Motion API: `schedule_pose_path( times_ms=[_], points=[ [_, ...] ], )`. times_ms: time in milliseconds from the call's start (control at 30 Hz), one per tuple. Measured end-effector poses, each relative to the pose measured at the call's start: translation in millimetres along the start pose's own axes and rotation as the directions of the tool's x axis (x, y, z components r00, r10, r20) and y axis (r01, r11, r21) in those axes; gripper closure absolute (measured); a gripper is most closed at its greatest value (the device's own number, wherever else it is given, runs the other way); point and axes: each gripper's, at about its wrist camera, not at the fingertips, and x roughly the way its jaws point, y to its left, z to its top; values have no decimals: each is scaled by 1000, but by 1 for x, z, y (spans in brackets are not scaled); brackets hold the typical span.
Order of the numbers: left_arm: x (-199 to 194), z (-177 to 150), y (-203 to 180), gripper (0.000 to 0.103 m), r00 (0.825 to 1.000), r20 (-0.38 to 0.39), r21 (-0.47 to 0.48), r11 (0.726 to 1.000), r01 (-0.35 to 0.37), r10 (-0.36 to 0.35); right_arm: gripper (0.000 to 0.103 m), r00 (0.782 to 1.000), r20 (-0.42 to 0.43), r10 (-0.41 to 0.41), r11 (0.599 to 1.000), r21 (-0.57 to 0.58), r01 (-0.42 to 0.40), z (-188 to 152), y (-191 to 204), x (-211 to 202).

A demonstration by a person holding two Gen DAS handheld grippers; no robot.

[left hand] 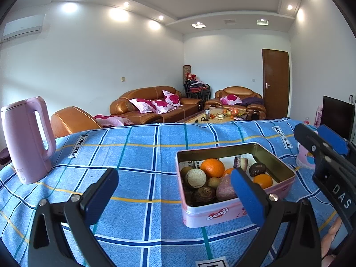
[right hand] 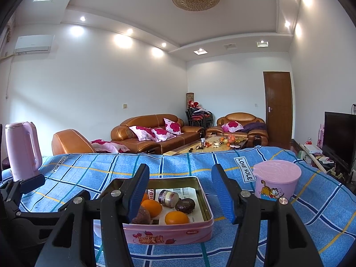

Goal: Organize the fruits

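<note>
A pink rectangular tin stands open on the blue checked cloth. In it lie oranges, dark round fruits, a pale round fruit, a pinkish-purple fruit and a small jar. My left gripper is open at the tin's near left corner, with nothing between its pads. My right gripper hangs open over the near side of the tin and holds nothing. It also shows at the right edge of the left wrist view.
A pink kettle stands at the table's left. A pink lidded bucket with a cartoon cat sits right of the tin. Beyond the table's far edge are brown sofas, a coffee table and a TV.
</note>
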Motion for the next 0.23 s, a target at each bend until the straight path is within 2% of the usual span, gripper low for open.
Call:
schedule_pose_path(
  times_ms=[233],
  points=[
    [3, 0, 2, 0, 1000, -16, -6, 1000, -3, 3, 43, 1000, -13, -19, 1000, 9, 19, 0, -2, 3]
  ],
)
